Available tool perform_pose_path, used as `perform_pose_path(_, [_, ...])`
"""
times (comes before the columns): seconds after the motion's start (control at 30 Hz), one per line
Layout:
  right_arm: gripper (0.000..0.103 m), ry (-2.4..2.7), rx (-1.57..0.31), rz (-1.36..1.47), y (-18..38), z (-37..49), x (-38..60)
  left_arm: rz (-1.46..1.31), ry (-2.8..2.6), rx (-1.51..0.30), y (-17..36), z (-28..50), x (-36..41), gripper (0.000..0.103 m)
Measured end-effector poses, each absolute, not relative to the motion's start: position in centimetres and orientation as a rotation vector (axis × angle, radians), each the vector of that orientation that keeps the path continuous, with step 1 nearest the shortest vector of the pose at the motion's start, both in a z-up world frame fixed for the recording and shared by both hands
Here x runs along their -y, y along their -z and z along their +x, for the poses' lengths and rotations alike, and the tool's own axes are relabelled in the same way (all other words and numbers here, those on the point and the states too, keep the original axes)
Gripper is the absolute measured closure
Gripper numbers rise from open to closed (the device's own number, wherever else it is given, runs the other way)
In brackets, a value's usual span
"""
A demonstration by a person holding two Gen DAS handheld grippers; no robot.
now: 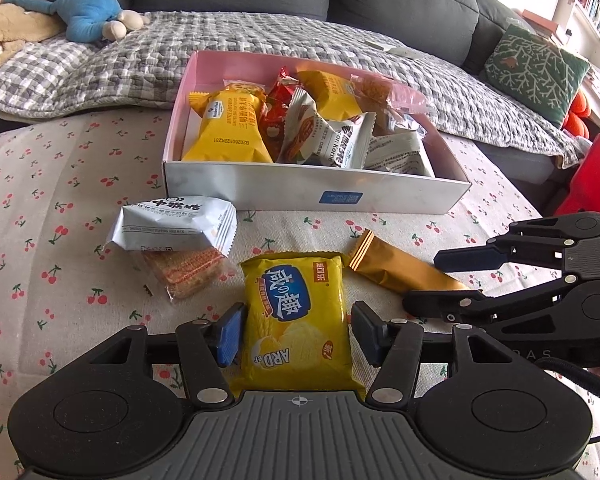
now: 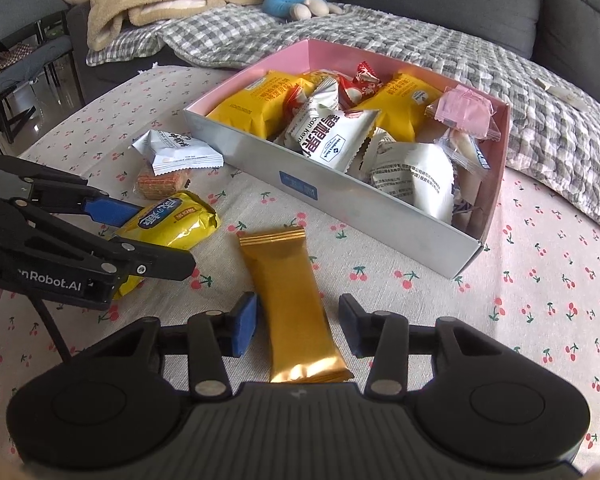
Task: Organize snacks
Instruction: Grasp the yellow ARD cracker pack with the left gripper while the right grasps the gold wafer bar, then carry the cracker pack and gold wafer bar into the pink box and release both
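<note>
The sorting looks well past halfway: the pink-lined cardboard box (image 1: 316,196) on the cherry-print tablecloth (image 1: 60,280) already holds a heap of wrapped snacks, among them two yellow cake packs, white pecan-kernel packets, red sweets and a pink-wrapped piece. Four items lie outside it, all on the cloth in front of the box's near wall. The yellow cracker packet (image 1: 298,320) lies flat between the pads of the left gripper (image 1: 296,334); its jaws stand apart on either side of the packet, with a sliver of gap visible at each pad, so it appears straddled rather than pinched. The gold bar wrapper (image 2: 296,304) lies lengthwise between the fingers of the right gripper (image 2: 296,326), whose jaws are likewise apart, with clear cloth showing on both sides of the bar. Further left, a white packet (image 1: 176,222) rests partly on top of a clear-wrapped wafer (image 1: 182,272), neither of them near a gripper. Whether the pads graze the foil edges is hard to settle through the fisheye distortion. What remains, by this reading, is to close on the two straddled snacks, carry them into the box, then fetch the white packet and the wafer.
</note>
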State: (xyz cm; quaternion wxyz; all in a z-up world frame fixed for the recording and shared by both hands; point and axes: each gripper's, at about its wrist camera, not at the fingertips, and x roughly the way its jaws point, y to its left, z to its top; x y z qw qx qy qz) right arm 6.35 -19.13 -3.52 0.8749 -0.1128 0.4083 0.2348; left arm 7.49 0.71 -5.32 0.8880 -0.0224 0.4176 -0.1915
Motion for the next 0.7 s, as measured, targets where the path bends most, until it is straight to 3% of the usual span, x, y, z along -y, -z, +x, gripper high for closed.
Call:
perform_pose_path(0.07, [0.075,-0.496,-0.853,-0.242,3.4,6.2,18.9,-0.045,0.395,-0.865,5.3,7.5,-0.6,0.05])
perform_pose_path(0.7, [0.077,-0.445,-0.818,-0.182,1.0,5.8,19.3,-0.022,0.385,-0.807,3.2,7.1,-0.5,0.055])
